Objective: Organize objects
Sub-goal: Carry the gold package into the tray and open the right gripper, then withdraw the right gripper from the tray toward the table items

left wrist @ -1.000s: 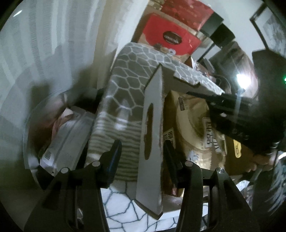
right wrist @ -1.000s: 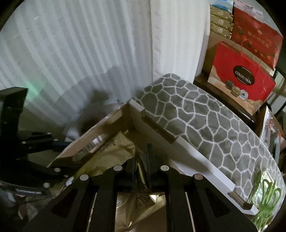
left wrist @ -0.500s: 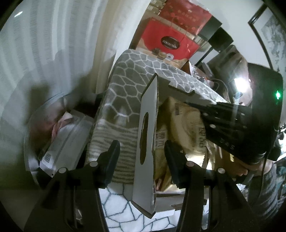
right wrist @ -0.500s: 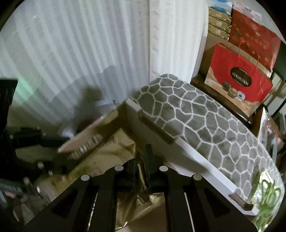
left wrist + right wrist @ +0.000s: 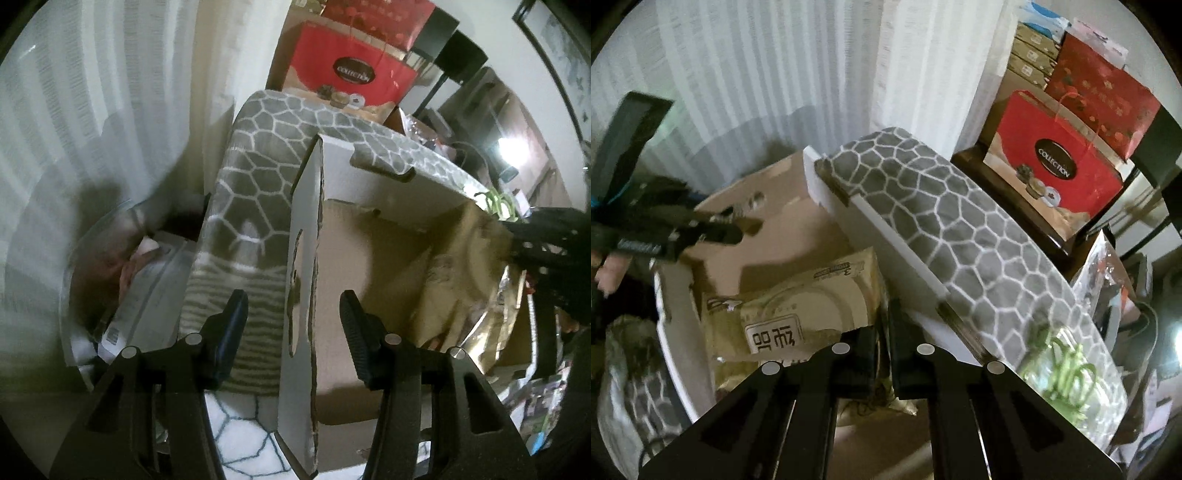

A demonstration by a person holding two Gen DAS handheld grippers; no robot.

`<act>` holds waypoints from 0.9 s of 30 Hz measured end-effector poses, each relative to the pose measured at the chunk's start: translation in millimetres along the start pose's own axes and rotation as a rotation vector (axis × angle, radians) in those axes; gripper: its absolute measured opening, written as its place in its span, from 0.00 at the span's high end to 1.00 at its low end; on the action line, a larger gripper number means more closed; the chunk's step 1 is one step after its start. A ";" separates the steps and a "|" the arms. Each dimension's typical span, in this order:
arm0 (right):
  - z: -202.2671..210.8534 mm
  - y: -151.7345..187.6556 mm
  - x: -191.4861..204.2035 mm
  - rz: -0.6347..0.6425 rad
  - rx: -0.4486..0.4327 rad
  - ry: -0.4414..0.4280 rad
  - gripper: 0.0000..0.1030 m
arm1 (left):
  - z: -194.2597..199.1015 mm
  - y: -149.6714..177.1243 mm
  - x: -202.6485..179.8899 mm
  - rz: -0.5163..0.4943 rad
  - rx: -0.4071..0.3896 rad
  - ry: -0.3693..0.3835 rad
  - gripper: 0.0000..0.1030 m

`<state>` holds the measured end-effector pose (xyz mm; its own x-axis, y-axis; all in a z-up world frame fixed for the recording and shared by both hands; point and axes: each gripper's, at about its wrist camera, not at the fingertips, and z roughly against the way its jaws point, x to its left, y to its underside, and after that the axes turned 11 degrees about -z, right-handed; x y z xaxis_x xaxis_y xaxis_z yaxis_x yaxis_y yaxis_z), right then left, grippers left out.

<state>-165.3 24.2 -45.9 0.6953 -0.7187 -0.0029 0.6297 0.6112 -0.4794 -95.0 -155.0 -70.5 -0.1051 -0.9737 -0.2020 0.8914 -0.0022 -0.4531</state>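
Note:
A white cardboard box [image 5: 303, 258] stands open, with a brown inside, also in the right wrist view [image 5: 827, 192]. My left gripper [image 5: 291, 314] is open, its fingers astride the box's end wall with the handle hole, not touching it. My right gripper [image 5: 884, 332] is shut on the edge of a gold foil bag [image 5: 798, 314] and holds it inside the box. The bag shows at the right of the left wrist view [image 5: 476, 288], below the dark right gripper [image 5: 546, 240]. The left gripper shows at the left of the right wrist view [image 5: 735, 229].
A grey honeycomb-patterned cushion [image 5: 945, 221] lies against the box's far side, also in the left wrist view [image 5: 258, 177]. Red gift bags [image 5: 1067, 162] stand behind it. White curtains [image 5: 757, 74] hang at the back. A clear bin [image 5: 125, 280] with packets sits left of the box.
The gold bag has moved with my right gripper toward the right end of the box, baring the brown inside. The left gripper has shifted along the end wall and stays open.

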 end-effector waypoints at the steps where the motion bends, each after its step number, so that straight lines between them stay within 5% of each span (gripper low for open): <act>1: 1.9 1.6 -1.5 0.010 0.003 0.003 0.95 | -1.5 -0.2 -0.6 -0.001 0.004 -0.004 0.54; 7: 8.4 5.6 -20.5 0.001 0.031 0.024 0.93 | -9.5 0.2 -4.2 -0.010 0.028 -0.006 0.74; 12: 8.4 4.8 -32.2 -0.124 0.023 0.072 0.60 | -13.7 2.1 -7.0 -0.017 0.038 -0.025 0.78; 22: 58.8 29.7 -52.0 -0.383 -0.071 -0.018 0.59 | -13.6 1.0 -10.2 -0.021 0.037 -0.033 0.81; 27: 66.2 36.7 -8.9 -0.271 -0.072 -0.109 0.59 | -13.4 -0.6 -9.5 -0.013 0.037 -0.033 0.81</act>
<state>-125.4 74.9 -5.4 0.5410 -0.8101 0.2258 0.7739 0.3744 -0.5109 -100.4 -142.7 -79.9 -0.1022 -0.9806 -0.1674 0.9061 -0.0223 -0.4225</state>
